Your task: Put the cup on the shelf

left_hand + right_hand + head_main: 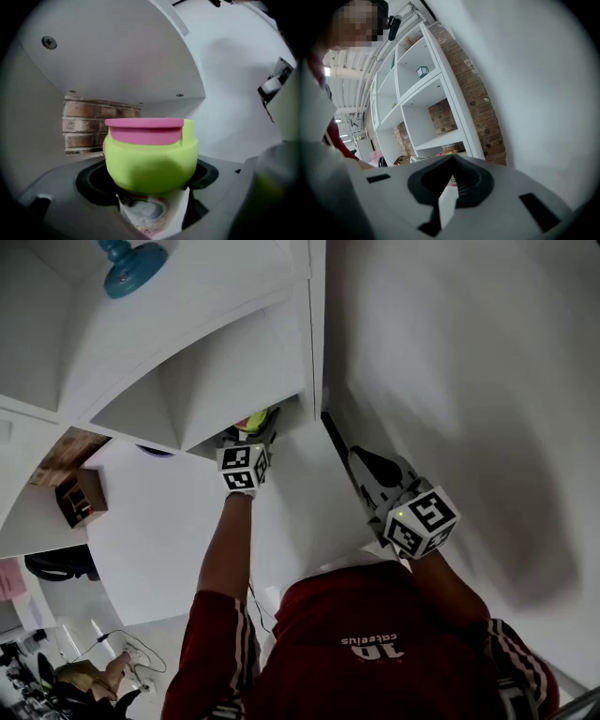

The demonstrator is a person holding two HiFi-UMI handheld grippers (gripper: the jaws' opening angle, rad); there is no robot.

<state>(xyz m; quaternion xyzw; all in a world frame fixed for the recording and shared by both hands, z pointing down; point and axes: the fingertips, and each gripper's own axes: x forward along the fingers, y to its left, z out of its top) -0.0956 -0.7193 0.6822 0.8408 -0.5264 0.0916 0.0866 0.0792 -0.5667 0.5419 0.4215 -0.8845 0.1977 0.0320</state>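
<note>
We see a white shelf [452,101] w/ open square compts, brick wall [485,108] showing thru the backs. On one board a blue pedestal piece [131,266] stands upright. An upper compt holds a small dark lantern [423,71]. Lowest compt has sth pinkish, too small for us to tell. Cup [150,154] is at a compt mouth; whether it rests on the board we can't tell.
</note>
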